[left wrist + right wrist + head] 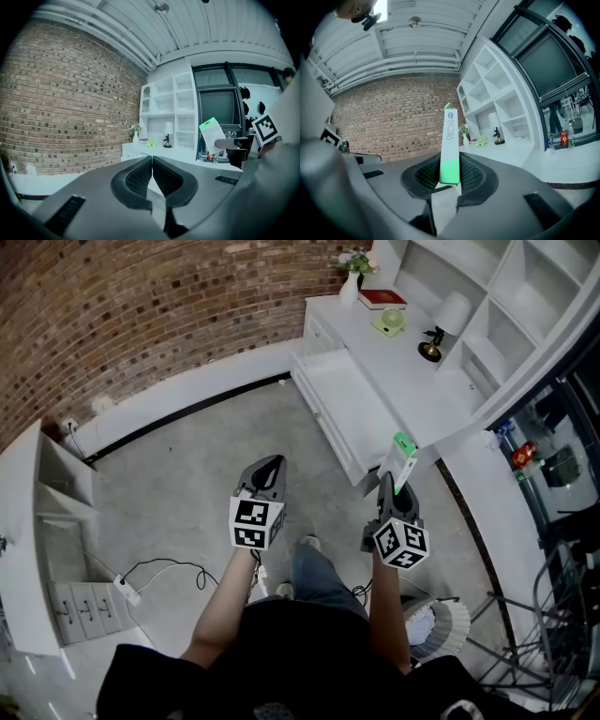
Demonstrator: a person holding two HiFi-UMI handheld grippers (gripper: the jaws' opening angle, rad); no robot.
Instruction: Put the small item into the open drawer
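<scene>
1. Right gripper (450,176) is clamped on the small item, a flat white packet with a green end (450,140). The pads pinch its green lower end and the printed part stands upright above the jaws. I judge this edge-on grip keeps the card from flopping and lets it drop in flat.
2. Packet is in the air, not yet in the drawer. From the head view it sits over the near corner of the white desk (412,381), just beside the near end of the open drawer (342,399).
3. Drawer is pulled well out and looks bare inside, so any spot should do. My next move would be to carry the packet left and forward over the tray, then lower it before letting go.
4. Left gripper (152,171) has its jaws together with nothing between them. It hangs over the floor, well apart from the drawer, parked out of the way I reckon.
5. Desk top holds a flower vase (352,282), a red book (382,298) and a white lamp (453,310), all clear of my path.
</scene>
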